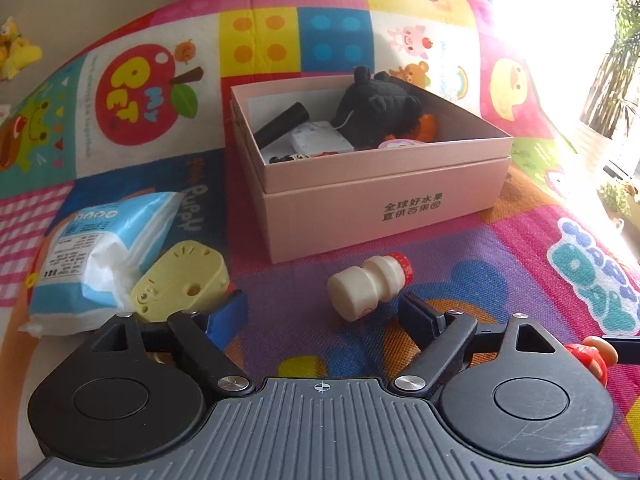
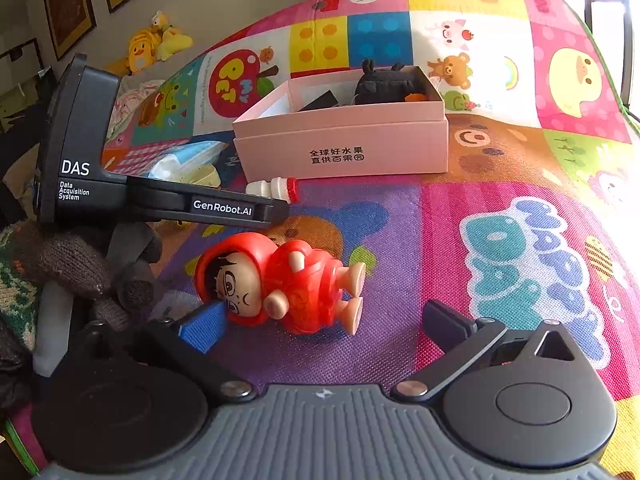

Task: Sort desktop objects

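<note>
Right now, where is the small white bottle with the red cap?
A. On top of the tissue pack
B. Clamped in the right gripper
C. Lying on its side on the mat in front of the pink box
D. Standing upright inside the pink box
C: the white bottle lies on its side on the play mat, in front of the pink box and just ahead of the open left gripper.

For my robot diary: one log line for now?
left gripper: open by bottle | right gripper: open by red doll | box: part-filled
</note>
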The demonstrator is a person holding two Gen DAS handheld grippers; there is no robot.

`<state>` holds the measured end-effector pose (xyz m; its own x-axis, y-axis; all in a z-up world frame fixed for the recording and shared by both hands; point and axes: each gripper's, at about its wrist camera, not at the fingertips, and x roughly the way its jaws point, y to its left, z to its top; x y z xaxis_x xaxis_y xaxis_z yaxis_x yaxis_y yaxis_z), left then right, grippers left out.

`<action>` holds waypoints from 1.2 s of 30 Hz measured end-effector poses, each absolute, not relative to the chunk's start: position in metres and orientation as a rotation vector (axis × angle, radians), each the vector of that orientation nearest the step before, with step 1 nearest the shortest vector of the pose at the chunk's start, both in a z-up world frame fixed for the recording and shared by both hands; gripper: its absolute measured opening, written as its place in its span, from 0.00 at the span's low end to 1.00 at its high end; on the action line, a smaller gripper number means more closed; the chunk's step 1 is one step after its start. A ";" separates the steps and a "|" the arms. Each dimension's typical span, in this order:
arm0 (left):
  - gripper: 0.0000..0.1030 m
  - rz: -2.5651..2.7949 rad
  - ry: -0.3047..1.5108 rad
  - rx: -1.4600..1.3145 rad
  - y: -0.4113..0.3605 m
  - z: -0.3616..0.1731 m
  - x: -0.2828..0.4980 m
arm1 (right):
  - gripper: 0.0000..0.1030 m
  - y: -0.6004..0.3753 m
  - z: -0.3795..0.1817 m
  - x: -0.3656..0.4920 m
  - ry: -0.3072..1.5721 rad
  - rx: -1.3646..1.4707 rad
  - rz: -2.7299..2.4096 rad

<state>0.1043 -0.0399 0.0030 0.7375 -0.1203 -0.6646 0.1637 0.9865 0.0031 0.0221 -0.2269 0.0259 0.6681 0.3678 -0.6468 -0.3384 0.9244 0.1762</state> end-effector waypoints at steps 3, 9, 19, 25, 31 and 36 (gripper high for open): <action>0.91 -0.119 0.722 0.059 -0.026 0.002 0.102 | 1.00 -0.225 0.026 0.022 0.746 0.026 0.396; 0.92 -0.090 0.702 -0.013 -0.001 0.010 0.099 | 1.00 -0.214 0.025 0.022 0.760 -0.065 0.385; 0.70 -0.289 0.671 0.055 -0.048 0.007 0.106 | 1.00 -0.207 0.023 0.023 0.761 -0.109 0.370; 0.47 -0.303 0.658 0.073 -0.048 0.005 0.104 | 1.00 -0.207 0.023 0.022 0.761 -0.108 0.370; 0.48 -0.267 0.665 0.063 -0.028 0.005 0.078 | 1.00 -0.213 0.025 0.022 0.744 -0.068 0.381; 0.71 -0.251 0.664 -0.004 -0.012 0.004 0.069 | 1.00 -0.205 0.026 0.020 0.724 -0.143 0.369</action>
